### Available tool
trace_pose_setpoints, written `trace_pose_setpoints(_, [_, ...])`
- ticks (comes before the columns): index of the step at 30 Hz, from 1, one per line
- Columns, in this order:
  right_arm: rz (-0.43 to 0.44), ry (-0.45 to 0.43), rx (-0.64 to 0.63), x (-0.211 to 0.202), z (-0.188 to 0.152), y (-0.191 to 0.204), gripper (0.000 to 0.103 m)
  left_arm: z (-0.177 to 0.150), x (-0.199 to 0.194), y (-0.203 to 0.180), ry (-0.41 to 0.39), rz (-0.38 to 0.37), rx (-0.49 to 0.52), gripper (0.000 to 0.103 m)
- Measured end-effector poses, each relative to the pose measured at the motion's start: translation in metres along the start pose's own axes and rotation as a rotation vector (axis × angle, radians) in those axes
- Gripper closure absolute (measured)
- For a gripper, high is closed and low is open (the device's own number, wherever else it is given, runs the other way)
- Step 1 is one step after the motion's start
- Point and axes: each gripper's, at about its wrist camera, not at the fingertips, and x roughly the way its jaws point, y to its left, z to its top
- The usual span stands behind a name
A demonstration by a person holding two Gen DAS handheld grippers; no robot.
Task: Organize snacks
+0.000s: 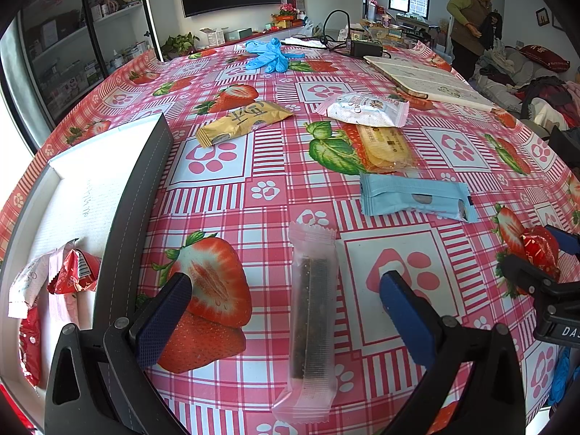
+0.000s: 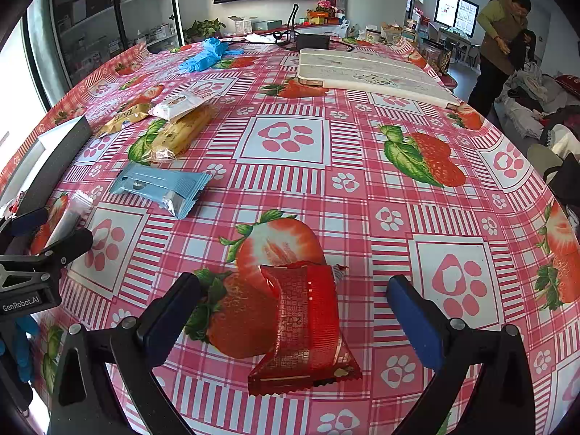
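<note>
A clear-wrapped dark snack bar [image 1: 312, 311] lies on the tablecloth between the fingers of my open left gripper [image 1: 286, 290], untouched by either pad. My right gripper [image 2: 293, 290] is open around a red snack packet [image 2: 308, 326] lying flat; that packet [image 1: 540, 250] and the right gripper [image 1: 554, 253] also show at the right of the left wrist view. A white box [image 1: 83, 195] with a dark rim sits at left, holding red and white packets [image 1: 72, 275]. Further off lie a blue packet [image 1: 417, 199], a yellow cracker pack [image 1: 388, 145], a white packet [image 1: 366, 108] and a gold packet [image 1: 243, 121].
Blue gloves [image 1: 268, 54], a black power adapter with cable [image 1: 366, 49] and a white folded board [image 1: 427, 79] lie at the far side of the table. A person [image 1: 471, 18] stands beyond the table at back right beside piled clothes.
</note>
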Motion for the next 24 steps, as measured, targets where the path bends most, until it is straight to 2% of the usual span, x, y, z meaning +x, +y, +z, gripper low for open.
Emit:
trace_pose_setpoints(6, [0.008,0.017,-0.015,0.0,0.002,0.001,0.0,0.0,-0.001,0.0,0.013,0.0,-0.002,0.0])
trace_pose_setpoints(10, [0.022,0.056,-0.036,0.002,0.005,0.0,0.0,0.0,-0.001,-0.002,0.082,-0.031,-0.015,0.0])
trace_pose_setpoints(12, [0.032,0.099,-0.053,0.004,0.01,0.0,0.0,0.0,-0.004,-0.006,0.102,-0.021,-0.008,0.003])
trace_pose_setpoints(15, [0.035,0.149,-0.066,0.006,0.013,-0.001,0.001,0.001,-0.009,-0.012,0.129,-0.041,0.008,0.019])
trace_pose_setpoints(16, [0.035,0.159,-0.066,0.005,0.014,-0.001,0.003,0.003,-0.01,-0.015,0.141,-0.057,0.019,0.029])
trace_pose_setpoints(17, [0.034,0.166,-0.064,0.004,0.014,-0.002,0.008,0.004,-0.012,-0.018,0.147,-0.063,0.031,0.041])
trace_pose_setpoints(18, [0.034,0.172,-0.063,0.002,0.014,-0.003,0.014,0.005,-0.014,-0.022,0.151,-0.067,0.045,0.047])
trace_pose_setpoints(20, [0.035,0.175,-0.062,-0.002,0.014,-0.004,0.028,0.005,-0.016,-0.029,0.159,-0.082,0.064,0.072])
trace_pose_setpoints(21, [0.035,0.174,-0.06,-0.004,0.014,-0.005,0.038,0.005,-0.017,-0.032,0.162,-0.088,0.074,0.076])
trace_pose_setpoints(22, [0.034,0.174,-0.054,-0.006,0.014,-0.006,0.044,0.005,-0.017,-0.034,0.162,-0.089,0.08,0.081])
trace_pose_setpoints(24, [0.034,0.173,-0.044,-0.009,0.013,-0.01,0.068,0.003,-0.019,-0.036,0.162,-0.097,0.084,0.084])
